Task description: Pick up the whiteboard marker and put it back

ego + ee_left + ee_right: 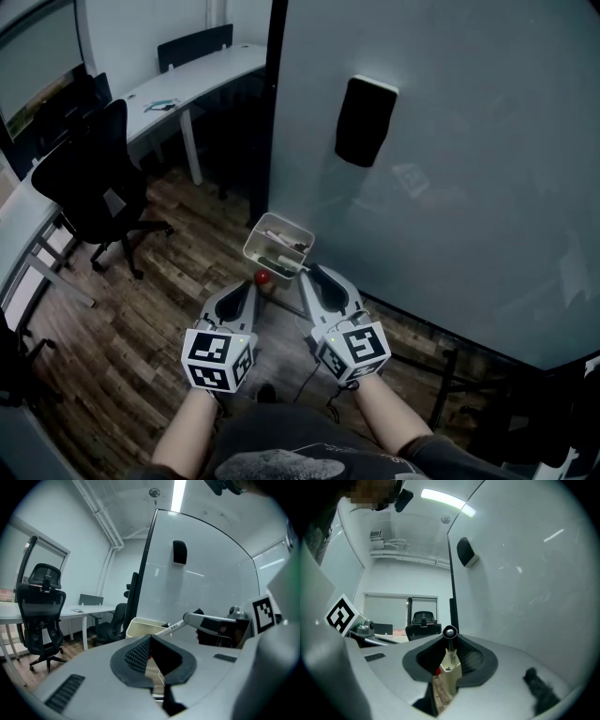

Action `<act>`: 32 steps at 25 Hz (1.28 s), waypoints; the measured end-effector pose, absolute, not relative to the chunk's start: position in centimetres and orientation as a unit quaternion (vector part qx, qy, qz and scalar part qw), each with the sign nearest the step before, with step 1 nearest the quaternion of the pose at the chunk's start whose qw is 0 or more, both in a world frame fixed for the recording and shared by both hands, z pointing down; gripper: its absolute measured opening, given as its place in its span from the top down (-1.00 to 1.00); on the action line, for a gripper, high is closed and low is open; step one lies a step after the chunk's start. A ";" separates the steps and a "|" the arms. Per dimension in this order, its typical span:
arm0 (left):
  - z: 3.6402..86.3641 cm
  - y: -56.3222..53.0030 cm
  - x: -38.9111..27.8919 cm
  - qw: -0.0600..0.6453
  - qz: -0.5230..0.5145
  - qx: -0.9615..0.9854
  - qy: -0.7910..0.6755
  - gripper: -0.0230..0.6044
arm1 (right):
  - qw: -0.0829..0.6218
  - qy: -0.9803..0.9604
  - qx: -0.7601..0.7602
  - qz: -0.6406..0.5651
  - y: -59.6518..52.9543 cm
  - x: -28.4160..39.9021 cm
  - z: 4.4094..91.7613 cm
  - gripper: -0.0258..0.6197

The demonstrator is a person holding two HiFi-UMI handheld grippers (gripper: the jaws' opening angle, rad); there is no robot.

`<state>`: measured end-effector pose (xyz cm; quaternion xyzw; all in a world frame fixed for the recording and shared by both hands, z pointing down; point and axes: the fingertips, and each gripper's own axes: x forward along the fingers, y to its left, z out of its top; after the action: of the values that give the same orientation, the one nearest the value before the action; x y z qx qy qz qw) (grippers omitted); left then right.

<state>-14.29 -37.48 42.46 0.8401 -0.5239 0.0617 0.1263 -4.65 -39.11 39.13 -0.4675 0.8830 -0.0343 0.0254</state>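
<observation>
Our right claw (450, 643) is clamped on the marker (449, 633). In the right gripper view the pads close on its barrel, and we see it end-on as a small round end just above the centre of the frame. In the left gripper view the same marker shows as a white barrel with small print. It slants down and to the left out of the right claw's jaws toward the tray (139, 626). Its free end meets the tray's near rim in that view; whether it touches, we cannot tell. Our left claw (150, 640) has its jaws together at the tips, with nothing between them.

In the head view both claws sit low in the centre, side by side, pointing up the frame. The right claw's tips are at the tray's lower right edge. The left claw's tips are just below its lower left corner, beside a small red thing (263, 277). The tray is cream and open on top, with a few dark items in it that we cannot name. It sits at the foot of the whiteboard (450, 187), which fills the right half of the frame. A black eraser (366, 120) is stuck on the board above the tray. At the left we see a black chair (94, 183) on a wood floor (159, 309), with a white desk (202, 70) at the upper left.
</observation>
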 end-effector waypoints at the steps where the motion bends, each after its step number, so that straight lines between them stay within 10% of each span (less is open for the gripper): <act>1: 42.3 -37.1 -14.0 0.124 0.061 0.840 -0.524 0.88 | 0.030 0.883 -0.468 -0.032 -38.7 -4.3 38.7 0.67; 32: 42.5 -15.4 -3.7 0.132 0.071 0.835 -0.529 0.88 | -0.034 0.894 -0.433 -0.106 -16.1 6.2 43.2 0.67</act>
<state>-3.74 -15.40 42.53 0.8349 -0.5295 0.0708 0.1324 6.19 -16.10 43.23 -0.4333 0.8944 -0.1062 -0.0335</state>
